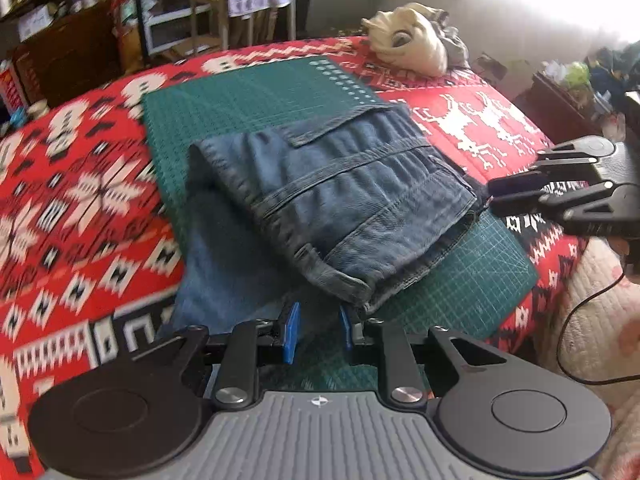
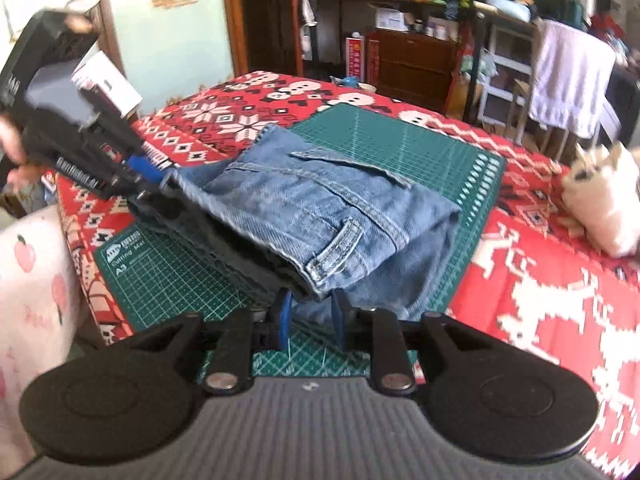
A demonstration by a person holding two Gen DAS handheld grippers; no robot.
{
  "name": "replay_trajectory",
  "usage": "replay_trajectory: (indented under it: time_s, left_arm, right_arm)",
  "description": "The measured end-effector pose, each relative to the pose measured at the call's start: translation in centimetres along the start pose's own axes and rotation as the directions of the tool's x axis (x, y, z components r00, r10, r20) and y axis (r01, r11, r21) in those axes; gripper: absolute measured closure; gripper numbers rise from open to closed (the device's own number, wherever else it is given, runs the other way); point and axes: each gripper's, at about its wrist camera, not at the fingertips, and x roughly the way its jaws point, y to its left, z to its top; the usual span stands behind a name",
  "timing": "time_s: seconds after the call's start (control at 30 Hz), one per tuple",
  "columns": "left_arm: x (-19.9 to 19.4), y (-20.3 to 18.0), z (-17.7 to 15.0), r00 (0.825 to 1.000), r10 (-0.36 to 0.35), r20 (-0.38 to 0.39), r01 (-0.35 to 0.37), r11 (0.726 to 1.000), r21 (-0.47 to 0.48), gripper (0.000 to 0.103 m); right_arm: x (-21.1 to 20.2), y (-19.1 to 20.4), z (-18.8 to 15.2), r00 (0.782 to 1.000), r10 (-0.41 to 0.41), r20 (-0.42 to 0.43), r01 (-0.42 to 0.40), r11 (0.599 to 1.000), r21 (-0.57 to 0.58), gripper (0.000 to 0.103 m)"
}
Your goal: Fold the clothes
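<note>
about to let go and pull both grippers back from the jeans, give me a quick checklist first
1. Left gripper clear of cloth: ok, its jaws stand apart with nothing between them.
2. Right gripper clear of cloth: cannot tell, the belt-loop corner hangs right at its pads.
3. Folded jeans lying on the green cutting mat: ok.
4. Fold lying flat: not ok, the top layer bulges.
5. Cream bundle away from the jeans: ok.
</note>
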Motion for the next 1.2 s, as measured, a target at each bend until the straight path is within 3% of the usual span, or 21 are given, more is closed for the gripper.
replay_trajectory:
  time_s: [0.07,0.17,0.27,0.37,0.47,0.63,0.7,0.73,0.8,0.93,1.03,1.2]
  left_arm:
    - [-1.0,1.1,-0.5,1.000,0.009,0.011,-0.008,0.998,-0.055,0.073]
    - [-2.2,3.5,-1.2,0.998,0.041,0.042,-0.033,0.985,-0.167,0.070]
    - [-2.6,6.3,-1.8,0.996,0.079,0.052,-0.061,0.955,-0.290,0.068]
    - [-1.7,8.7,-2.2,0.997,0.064,0.032,-0.045,0.912,-0.409,0.068]
    - [-0.5,9.8,-2.6,1.000,0.016,0.013,-0.008,0.878,-0.479,0.067]
    - [0.7,10.2,-2.8,0.999,-0.032,0.013,0.034,0.860,-0.509,0.067]
    - [1.0,10.6,-3.0,0.998,-0.056,0.026,0.061,0.845,-0.531,0.074]
    - [1.3,10.8,-3.2,0.996,-0.083,0.036,0.089,0.828,-0.553,0.084]
    - [1.4,11.0,-3.5,0.992,-0.113,0.056,0.124,0.809,-0.575,0.090]
    - [0.5,10.7,-4.0,0.991,-0.117,0.066,0.134,0.811,-0.569,0.097]
    - [-0.6,10.7,-4.9,0.990,-0.127,0.069,0.143,0.804,-0.578,0.098]
    - [-1.8,9.5,-6.8,0.988,-0.146,0.049,0.149,0.818,-0.555,0.098]
  right_arm:
    - [-1.0,-1.2,-0.1,1.000,0.008,0.014,-0.009,0.997,0.074,0.079]
    - [-2.0,-4.0,-0.4,1.000,-0.014,0.009,0.011,0.972,0.234,0.079]
    - [-1.8,-7.3,-1.3,1.000,-0.002,0.008,-0.002,0.902,0.431,0.078]
    - [-1.1,-9.5,-2.0,1.000,0.022,0.017,-0.027,0.821,0.570,0.077]
    - [-0.2,-10.2,-2.0,0.999,0.048,0.012,-0.045,0.794,0.606,0.076]
    - [1.7,-10.4,-1.8,0.998,0.055,-0.032,-0.022,0.781,0.624,0.074]
    - [2.4,-10.4,-1.7,0.998,0.056,-0.042,-0.017,0.774,0.633,0.075]
    - [2.7,-10.5,-1.7,0.997,0.057,-0.048,-0.014,0.770,0.638,0.078]
    - [2.7,-10.4,-1.8,0.997,0.061,-0.051,-0.014,0.763,0.647,0.084]
    - [2.3,-9.6,-2.0,0.997,0.055,-0.060,-0.003,0.759,0.651,0.090]
    - [1.6,-8.7,-2.1,0.995,0.061,-0.076,0.003,0.757,0.653,0.091]
    - [-0.6,-7.2,-3.5,0.992,0.094,-0.089,-0.009,0.739,0.674,0.098]
